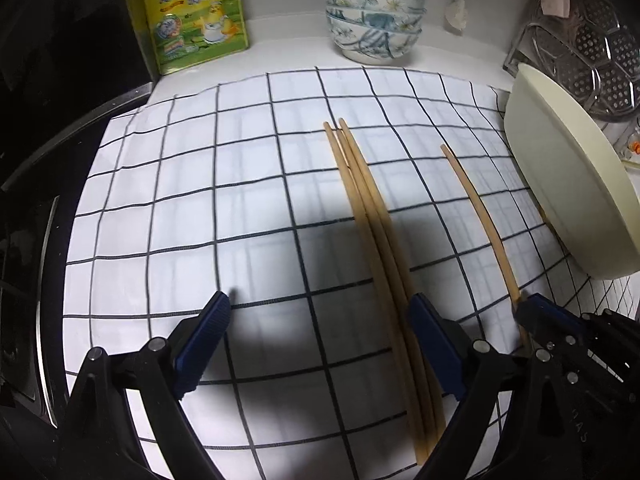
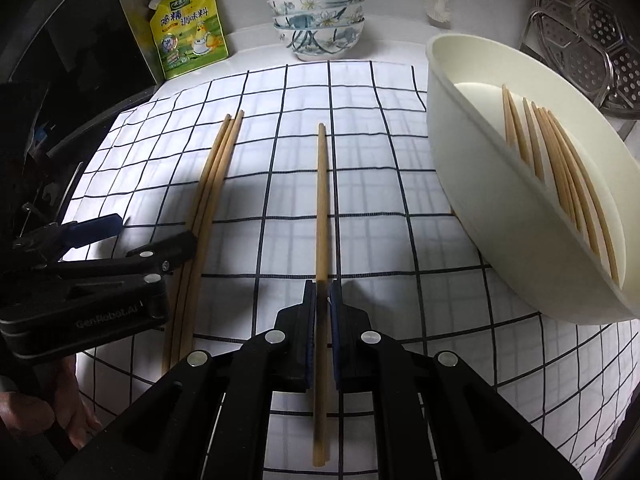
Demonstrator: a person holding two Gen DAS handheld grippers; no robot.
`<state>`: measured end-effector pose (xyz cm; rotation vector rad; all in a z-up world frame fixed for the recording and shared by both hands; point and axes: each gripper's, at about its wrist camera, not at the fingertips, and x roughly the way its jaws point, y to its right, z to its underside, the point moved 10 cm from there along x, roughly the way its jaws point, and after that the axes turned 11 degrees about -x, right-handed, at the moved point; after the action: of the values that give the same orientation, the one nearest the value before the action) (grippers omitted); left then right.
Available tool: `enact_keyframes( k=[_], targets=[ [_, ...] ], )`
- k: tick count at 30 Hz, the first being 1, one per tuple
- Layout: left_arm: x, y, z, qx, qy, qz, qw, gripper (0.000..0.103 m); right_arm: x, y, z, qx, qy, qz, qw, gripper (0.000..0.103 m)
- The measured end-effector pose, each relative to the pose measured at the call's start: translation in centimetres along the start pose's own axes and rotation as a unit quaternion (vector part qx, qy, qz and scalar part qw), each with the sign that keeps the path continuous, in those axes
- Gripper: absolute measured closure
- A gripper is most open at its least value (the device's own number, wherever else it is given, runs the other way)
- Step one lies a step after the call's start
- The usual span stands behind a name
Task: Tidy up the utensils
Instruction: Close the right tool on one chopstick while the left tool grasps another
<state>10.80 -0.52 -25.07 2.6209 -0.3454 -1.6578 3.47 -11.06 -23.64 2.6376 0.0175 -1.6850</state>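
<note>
Three wooden chopsticks point(image 1: 374, 216) lie together on the checked cloth point(image 1: 224, 208). They also show in the right wrist view point(image 2: 210, 184). My left gripper point(image 1: 320, 312) is open and empty, low over the cloth, its right finger beside these chopsticks. My right gripper point(image 2: 322, 300) is shut on a single chopstick point(image 2: 321, 200), which also shows in the left wrist view point(image 1: 480, 216). A cream oval tray point(image 2: 472, 184) at the right holds several chopsticks point(image 2: 560, 168).
Stacked patterned bowls point(image 1: 374, 24) and a yellow seasoning pouch point(image 1: 196, 16) stand at the back. A metal steamer rack point(image 1: 592, 60) is at the back right. A dark stove point(image 1: 36, 160) borders the cloth on the left.
</note>
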Motion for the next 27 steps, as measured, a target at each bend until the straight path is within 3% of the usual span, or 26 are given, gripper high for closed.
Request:
enact_keyframes(
  k=[10,20,21,25,27],
  targets=[
    [-0.1,-1.3,0.0,-0.001,0.013,-0.026,0.9996,0.012,0.0,0.2,0.1,0.001,-0.001,-0.003,1.000,0.090],
    [0.6,-1.7,-0.6,0.005,0.017,-0.052,0.9985,0.009,0.8,0.2,-0.4,-0.018,-0.007,0.011,1.000,0.068],
    [0.6,-1.5,-0.8,0.007,0.021,-0.052,0.9984,0.011,1.1,0.3,-0.4,-0.020,-0.012,0.018,1.000,0.068],
    [0.3,-0.2,-0.8,0.022,0.022,-0.032,0.9990,0.038,1.4,0.1,-0.6,-0.034,-0.010,0.027,0.999,0.068],
    [0.1,0.4,-0.5,0.027,0.020,-0.021,0.9992,0.051,1.4,-0.1,-0.6,-0.037,-0.009,0.020,0.999,0.078]
  ],
)
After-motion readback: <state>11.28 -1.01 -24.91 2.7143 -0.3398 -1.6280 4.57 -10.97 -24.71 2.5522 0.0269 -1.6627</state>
